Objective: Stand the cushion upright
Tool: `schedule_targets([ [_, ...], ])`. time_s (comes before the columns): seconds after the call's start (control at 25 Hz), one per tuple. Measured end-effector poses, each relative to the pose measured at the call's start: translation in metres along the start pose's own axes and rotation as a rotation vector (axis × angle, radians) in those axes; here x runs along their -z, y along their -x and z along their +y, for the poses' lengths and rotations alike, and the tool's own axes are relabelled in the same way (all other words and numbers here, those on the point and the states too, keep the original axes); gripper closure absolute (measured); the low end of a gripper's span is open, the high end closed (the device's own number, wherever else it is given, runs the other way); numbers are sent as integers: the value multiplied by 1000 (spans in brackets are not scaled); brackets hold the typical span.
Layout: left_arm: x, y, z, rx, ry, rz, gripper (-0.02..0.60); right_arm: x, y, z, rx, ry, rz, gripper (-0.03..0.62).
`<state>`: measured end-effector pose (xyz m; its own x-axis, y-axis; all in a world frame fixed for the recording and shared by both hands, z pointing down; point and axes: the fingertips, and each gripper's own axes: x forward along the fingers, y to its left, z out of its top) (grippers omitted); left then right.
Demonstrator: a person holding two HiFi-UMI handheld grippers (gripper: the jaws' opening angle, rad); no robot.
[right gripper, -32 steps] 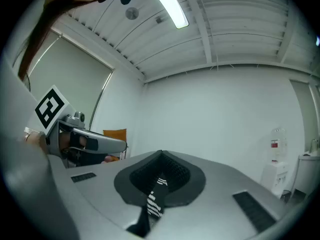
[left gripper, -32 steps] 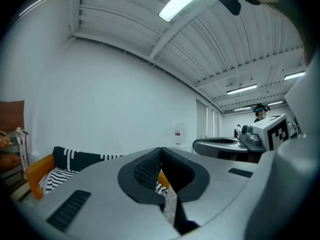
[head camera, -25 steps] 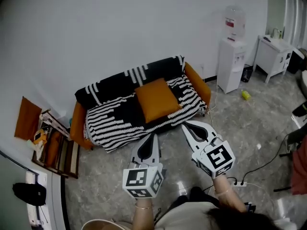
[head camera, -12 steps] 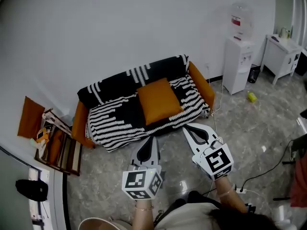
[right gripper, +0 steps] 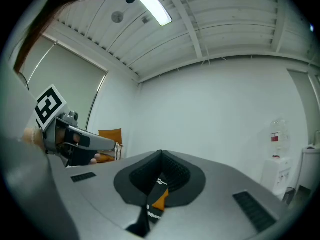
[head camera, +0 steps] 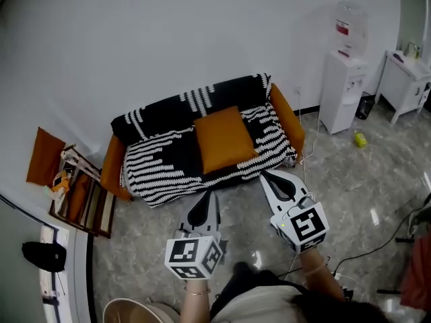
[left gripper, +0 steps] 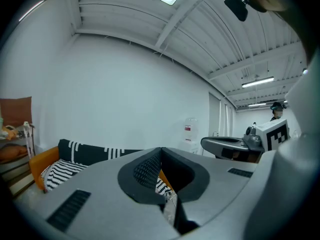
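An orange cushion (head camera: 223, 138) lies flat on the seat of a sofa (head camera: 158, 164) draped in a black-and-white striped throw. A sliver of the cushion (left gripper: 163, 179) peeks past the jaws in the left gripper view. Both grippers hover over the floor in front of the sofa, short of it and touching nothing. My left gripper (head camera: 210, 194) is shut and empty, its tip near the sofa's front edge. My right gripper (head camera: 264, 175) is shut and empty too, just off the sofa's right front corner.
A water dispenser (head camera: 345, 79) and a white cabinet (head camera: 407, 75) stand right of the sofa. A wooden rack (head camera: 79, 197) with a second orange cushion (head camera: 42, 157) sits to the left. A yellow-green bottle (head camera: 360, 139) and cables (head camera: 377, 244) lie on the marble floor.
Both grippers have moved forward toward the sofa, which now sits closer and more central in the head view. Their jaws stay shut.
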<state>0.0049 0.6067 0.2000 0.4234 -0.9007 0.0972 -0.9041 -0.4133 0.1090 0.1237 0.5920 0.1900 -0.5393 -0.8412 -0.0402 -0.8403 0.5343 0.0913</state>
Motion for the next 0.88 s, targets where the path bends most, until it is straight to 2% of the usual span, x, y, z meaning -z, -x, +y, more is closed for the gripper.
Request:
schedule_targets([
  [0.2, 3, -18, 10, -15, 10, 9, 561, 15, -13, -12, -14, -33, 20, 588],
  [0.44, 6, -48, 27, 4, 11, 5, 561, 32, -40, -23, -7, -43, 41, 588],
  [0.88, -2, -110, 101, 27, 3, 21, 561, 36, -135, -35, 7, -53, 43, 588],
])
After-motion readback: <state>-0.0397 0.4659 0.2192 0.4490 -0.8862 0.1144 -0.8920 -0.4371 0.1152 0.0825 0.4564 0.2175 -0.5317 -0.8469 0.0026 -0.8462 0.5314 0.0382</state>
